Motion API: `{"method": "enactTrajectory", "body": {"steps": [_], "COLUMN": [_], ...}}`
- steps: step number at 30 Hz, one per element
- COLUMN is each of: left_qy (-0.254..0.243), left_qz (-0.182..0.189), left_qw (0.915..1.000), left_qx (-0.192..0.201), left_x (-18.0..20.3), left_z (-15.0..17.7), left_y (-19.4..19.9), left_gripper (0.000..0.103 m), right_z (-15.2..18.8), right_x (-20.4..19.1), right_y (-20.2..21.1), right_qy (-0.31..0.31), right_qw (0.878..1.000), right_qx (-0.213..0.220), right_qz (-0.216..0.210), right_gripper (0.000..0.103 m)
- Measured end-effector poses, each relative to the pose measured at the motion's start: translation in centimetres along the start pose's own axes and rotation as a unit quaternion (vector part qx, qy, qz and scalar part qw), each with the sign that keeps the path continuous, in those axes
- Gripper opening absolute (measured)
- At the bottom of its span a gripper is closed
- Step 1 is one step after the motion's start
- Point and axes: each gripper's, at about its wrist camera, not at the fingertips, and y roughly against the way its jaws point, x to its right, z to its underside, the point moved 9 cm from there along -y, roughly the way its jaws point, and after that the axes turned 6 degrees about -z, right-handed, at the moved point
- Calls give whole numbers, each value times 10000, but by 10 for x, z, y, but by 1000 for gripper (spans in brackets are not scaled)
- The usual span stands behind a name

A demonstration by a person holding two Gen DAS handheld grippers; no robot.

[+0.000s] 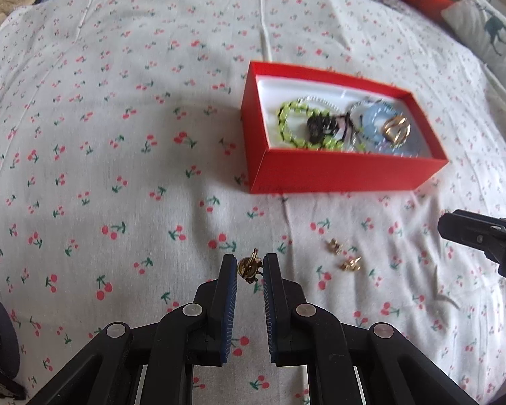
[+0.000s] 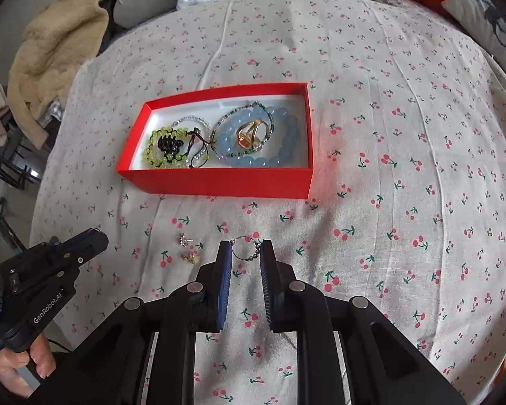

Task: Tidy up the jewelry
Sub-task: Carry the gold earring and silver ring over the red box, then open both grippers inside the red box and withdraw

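Black left gripper (image 1: 249, 266) pinches a shiny gold clip earring (image 1: 249, 267); right gripper (image 2: 245, 251) clamps a thin wire bead hoop (image 2: 245, 249). Both near red cardboard box (image 2: 219, 182) of glossy bead bracelets (image 2: 280, 135).

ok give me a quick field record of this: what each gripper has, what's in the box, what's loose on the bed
left gripper: shut on a small gold earring
right gripper: shut on a thin beaded ring
red box: blue bead bracelet, green bead bracelet, gold ring, black charm
loose on bedsheet: two small gold pieces
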Motion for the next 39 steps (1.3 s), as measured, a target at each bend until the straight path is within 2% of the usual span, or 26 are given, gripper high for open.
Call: {"method": "enactTrajectory", "body": {"steps": [8, 16, 31, 34, 35, 37, 39], "left_qy": [24, -195, -112, -75, -66, -55, -37], "left_qz": [178, 186, -180, -156, -169, -180, -178], "left_qw": [9988, 9956, 9935, 9934, 9934, 9934, 9928], "left_qx": [444, 898, 1120, 1130, 1131, 1134, 1180], "left_x": [2, 12, 35, 34, 34, 34, 34], "left_z": [-22, -50, -99, -103, -104, -106, -106], "left_y": [14, 12, -31, -35, -35, -35, -32], "left_gripper": [10, 10, 10, 11, 12, 26, 35], "right_z": [-18, -33, -60, -64, -65, -68, -71], "right_x": [-2, 1, 3, 7, 8, 11, 13], "right_y": [20, 19, -2, -5, -6, -8, -10], "right_qy": [-26, -37, 40, 17, -2, -52, -92], "right_qw": [9988, 9978, 9965, 9965, 9965, 9965, 9964], "right_qx": [447, 641, 817, 825, 829, 829, 839], "right_qz": [-182, -186, -141, -103, -92, -70, -40], "right_gripper": [18, 18, 18, 18, 18, 18, 18]}}
